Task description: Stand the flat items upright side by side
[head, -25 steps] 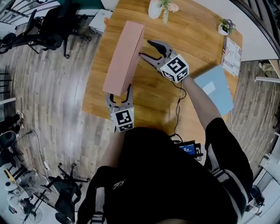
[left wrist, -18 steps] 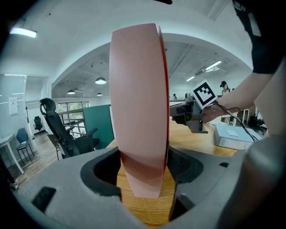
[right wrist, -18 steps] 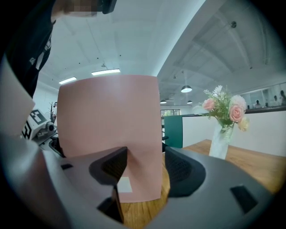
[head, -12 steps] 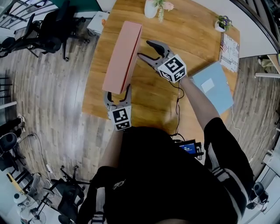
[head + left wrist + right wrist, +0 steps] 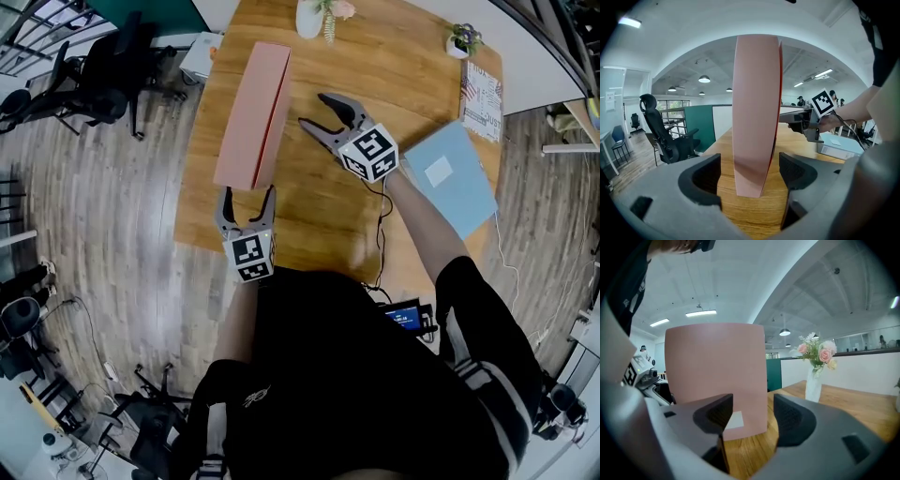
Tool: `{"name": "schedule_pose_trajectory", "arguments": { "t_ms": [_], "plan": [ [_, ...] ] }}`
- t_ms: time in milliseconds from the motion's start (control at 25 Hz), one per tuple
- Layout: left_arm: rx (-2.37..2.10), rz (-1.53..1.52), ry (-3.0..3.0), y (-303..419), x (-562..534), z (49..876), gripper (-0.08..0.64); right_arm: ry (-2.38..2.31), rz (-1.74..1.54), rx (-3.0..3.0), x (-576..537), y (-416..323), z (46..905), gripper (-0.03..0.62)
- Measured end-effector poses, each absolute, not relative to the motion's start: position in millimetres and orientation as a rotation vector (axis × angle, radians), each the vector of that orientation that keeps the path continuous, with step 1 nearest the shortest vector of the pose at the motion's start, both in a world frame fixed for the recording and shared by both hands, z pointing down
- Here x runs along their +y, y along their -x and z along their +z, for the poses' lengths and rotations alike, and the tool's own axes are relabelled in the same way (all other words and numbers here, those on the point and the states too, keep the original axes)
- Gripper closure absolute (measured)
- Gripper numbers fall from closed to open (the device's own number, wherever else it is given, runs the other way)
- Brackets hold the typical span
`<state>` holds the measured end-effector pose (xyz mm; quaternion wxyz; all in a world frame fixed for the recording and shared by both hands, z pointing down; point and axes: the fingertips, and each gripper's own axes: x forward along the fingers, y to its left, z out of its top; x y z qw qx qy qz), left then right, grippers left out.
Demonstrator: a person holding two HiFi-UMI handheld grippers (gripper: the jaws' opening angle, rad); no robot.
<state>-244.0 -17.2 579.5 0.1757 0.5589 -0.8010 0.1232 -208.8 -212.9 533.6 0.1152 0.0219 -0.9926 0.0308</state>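
Nearest to me, my left gripper sits at the near end of the pink folder. The head view shows only that its tips flank that end. The left gripper view settles the rest: the jaws stand wide, they have just been opening, and the folder's narrow near edge stands between the pads with a gap on either side. So nothing is gripped there. The folder stands upright on its long edge on the wooden table, running away from me.

Further along, my right gripper points at the folder's right face, close to it but apart from it. Its jaws are parted and empty. Only the right gripper view shows a white label low on that broad face.

A blue book lies flat well off to the right. A vase of flowers stands at the far edge.
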Motion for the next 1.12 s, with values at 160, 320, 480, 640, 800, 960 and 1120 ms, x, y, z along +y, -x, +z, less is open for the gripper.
{"name": "schedule_pose_trajectory", "arguments": {
  "t_ms": [160,320,480,640,800,960,1120],
  "plan": [
    [-2.267,0.347,-1.586,238,-11,579,0.161,-0.091,0.097,-2.903,-206,194,536,0.316],
    [-2.253,0.346,-1.587,229,-2,579,0.163,-0.117,0.106,-2.901,-196,180,536,0.319],
    [-2.23,0.341,-1.589,216,4,583,0.163,-0.137,0.126,-2.896,-183,161,541,0.319],
    [-2.184,0.33,-1.61,200,7,589,0.164,-0.193,0.156,-2.896,-172,137,546,0.319],
    [-2.084,0.335,-1.662,176,11,595,0.166,-0.296,0.197,-2.878,-160,110,551,0.323],
    [-1.967,0.332,-1.761,151,1,600,0.167,-0.433,0.233,-2.847,-154,78,559,0.324],
    [-1.818,0.334,-1.878,124,-8,605,0.167,-0.584,0.249,-2.808,-143,45,563,0.324]
  ]
}}
